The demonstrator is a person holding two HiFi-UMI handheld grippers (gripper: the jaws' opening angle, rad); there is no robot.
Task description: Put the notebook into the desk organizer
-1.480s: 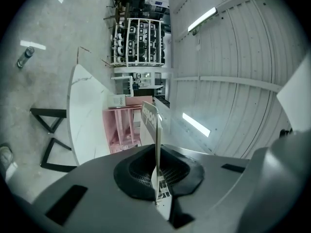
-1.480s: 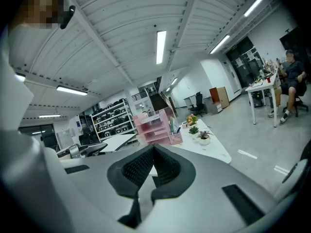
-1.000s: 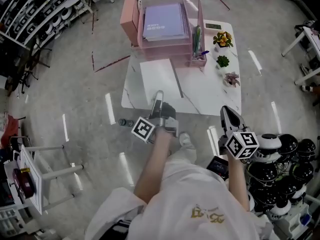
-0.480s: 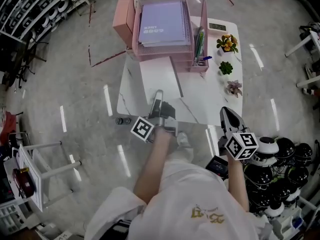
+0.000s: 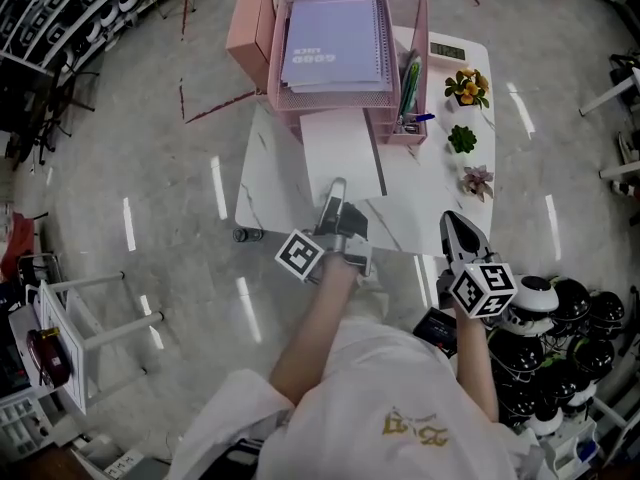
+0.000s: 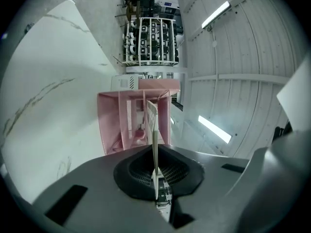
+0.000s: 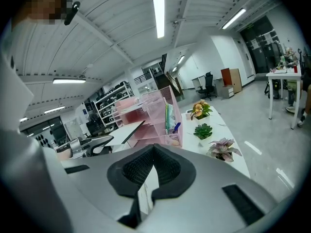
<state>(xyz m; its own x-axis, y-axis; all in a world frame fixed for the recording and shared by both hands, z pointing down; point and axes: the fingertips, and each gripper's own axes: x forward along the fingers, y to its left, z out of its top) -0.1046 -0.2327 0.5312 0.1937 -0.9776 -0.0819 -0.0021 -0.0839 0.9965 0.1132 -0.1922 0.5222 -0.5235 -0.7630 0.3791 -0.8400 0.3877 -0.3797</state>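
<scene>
A pink desk organizer [image 5: 262,63] stands at the far end of the white marble tabletop [image 5: 268,183]. A taller pink box section forms its left side. A purple spiral notebook [image 5: 332,43] lies flat in the organizer's top tray.

In front of the organizer, a white notebook [image 5: 342,153] reaches from the left gripper [image 5: 337,190] toward the lower opening. Its far edge sits right at the organizer's front, under the top tray; whether it is already inside cannot be told. The left gripper's jaws are clamped tight on the notebook's near edge. In the left gripper view the notebook shows edge-on as a thin pale line running out from between the closed pads toward the pink frame.

To the right of the trays, the organizer's pen compartment holds green and blue pens [image 5: 408,76]. Beyond it, a small digital clock [image 5: 447,51] sits at the tabletop's far right corner. Three small potted plants line the right edge: an orange-flowered one [image 5: 468,86], a green one [image 5: 461,138] and a pinkish one [image 5: 478,180].

The right gripper [image 5: 455,223] hangs off the tabletop's near right corner, well apart from the notebook. Its jaws are closed together with nothing between them.
</scene>
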